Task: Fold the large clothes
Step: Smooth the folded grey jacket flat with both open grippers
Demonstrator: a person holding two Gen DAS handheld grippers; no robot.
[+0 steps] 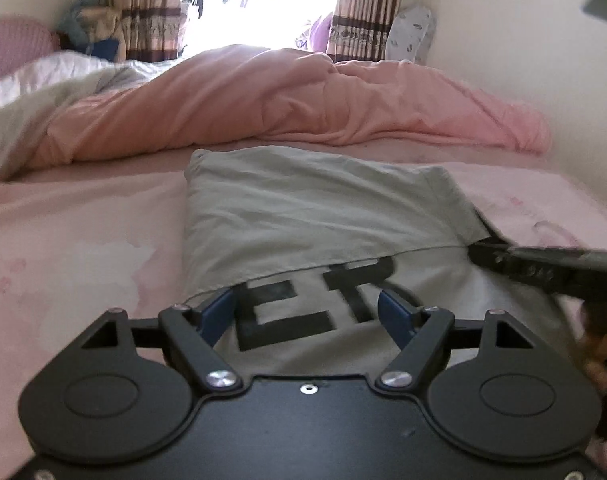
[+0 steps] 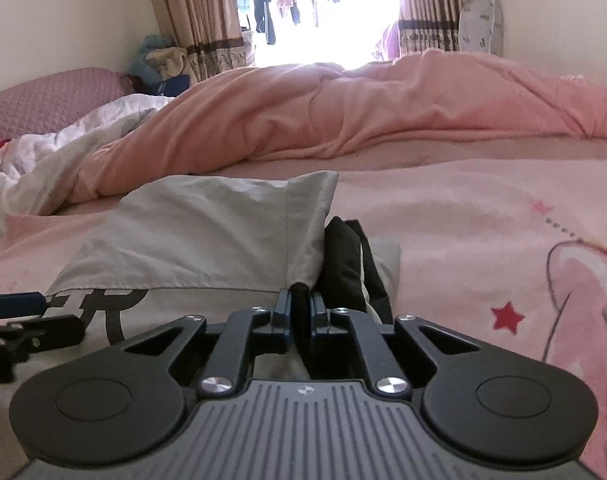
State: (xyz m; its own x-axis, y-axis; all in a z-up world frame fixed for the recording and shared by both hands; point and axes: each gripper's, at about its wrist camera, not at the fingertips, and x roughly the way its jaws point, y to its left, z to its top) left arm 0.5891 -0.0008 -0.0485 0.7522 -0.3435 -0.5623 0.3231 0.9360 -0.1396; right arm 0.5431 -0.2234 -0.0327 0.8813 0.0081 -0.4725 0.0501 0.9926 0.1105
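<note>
Lying flat on the pink printed bedsheet (image 2: pixel 463 208), the pale grey cotton shirt with black lettering (image 1: pixel 303 208) runs its long axis away from both claws. The right gripper (image 2: pixel 302 312) is pressed together, pinching the shirt's folded right edge (nearer arm). The left gripper (image 1: pixel 305 308) is spread, empty, over the lettering.

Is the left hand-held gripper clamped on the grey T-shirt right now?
No, the left hand-held gripper has its blue fingers spread wide apart above the grey T-shirt, gripping nothing.
</note>
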